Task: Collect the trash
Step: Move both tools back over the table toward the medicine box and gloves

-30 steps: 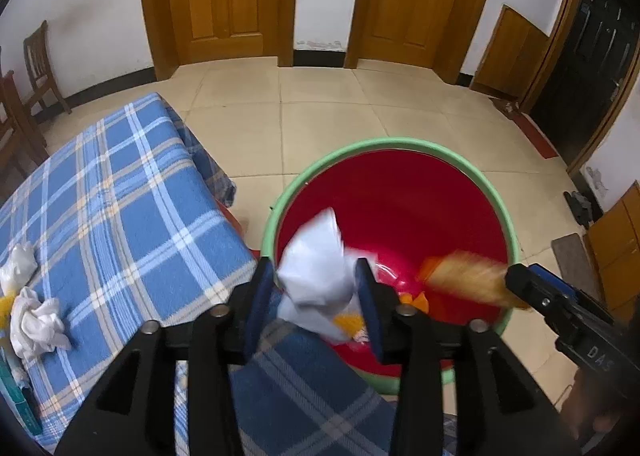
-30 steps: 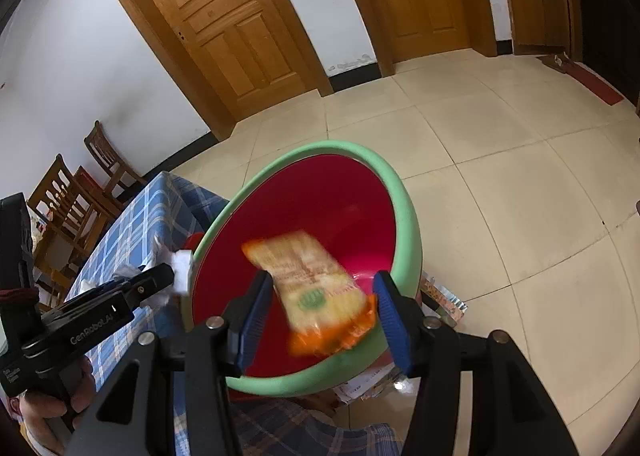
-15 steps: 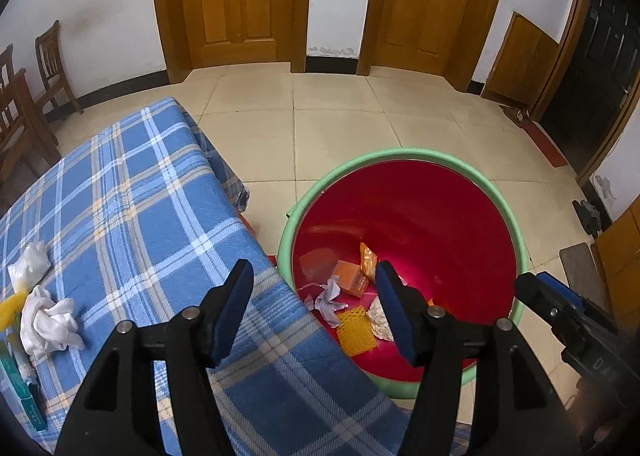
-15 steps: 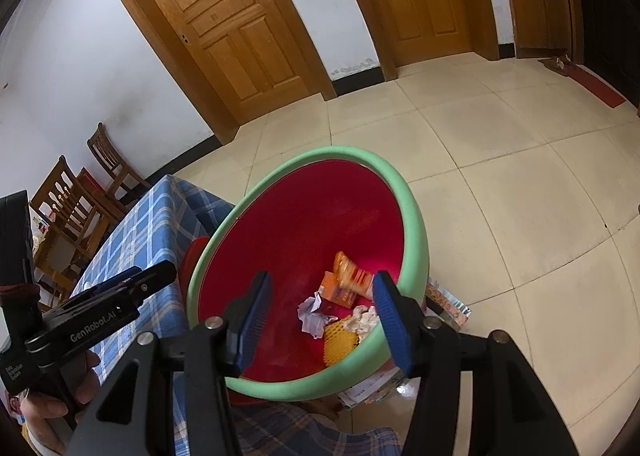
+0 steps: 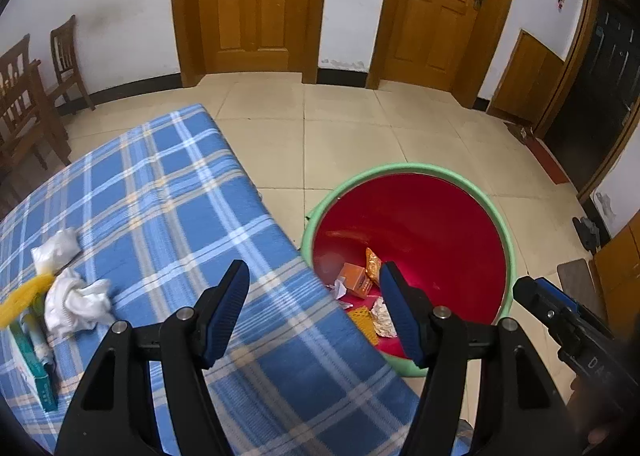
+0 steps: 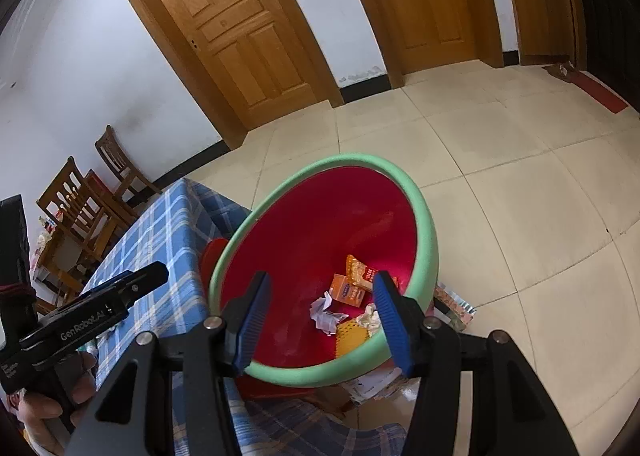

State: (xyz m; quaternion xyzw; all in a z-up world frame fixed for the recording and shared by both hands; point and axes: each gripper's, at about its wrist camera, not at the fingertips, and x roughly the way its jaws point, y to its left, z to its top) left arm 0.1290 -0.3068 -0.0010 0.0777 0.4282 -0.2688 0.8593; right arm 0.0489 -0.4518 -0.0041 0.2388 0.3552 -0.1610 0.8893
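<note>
Lower left of the left wrist view, on the blue plaid surface (image 5: 168,216): a crumpled white tissue wad (image 5: 76,302), with a second white wad (image 5: 56,246) just above it, a yellow scrap (image 5: 24,296) at the far left edge, and a teal-edged box (image 5: 34,360) below. Well apart from the bin, all of it.

Lower right of that same view: green-rimmed red bin (image 5: 508,240) down on the floor beside the surface edge, already holding an orange carton (image 5: 354,280), an orange snack packet (image 5: 373,266), a yellow mesh piece (image 5: 362,320) and some crumpled paper (image 5: 382,318).

Left claw (image 5: 314,312) spread wide, nothing between the pads, hanging over the surface edge near the bin. Right claw (image 6: 320,322) also spread and empty, aimed down into the bin (image 6: 426,240).

Handling guess for the big tissue wad: super light, soft, squashes to nothing, not fragile or slippery. Probably best pinched across the bulky middle, since a loose corner might just unfold and trail. Long axis running roughly left to right in frame, ragged tail pointing right toward the claw. Yellow scrap looks elongated too, slanting up to the right, but partly cut off by the frame edge, so hard to say more.
</note>
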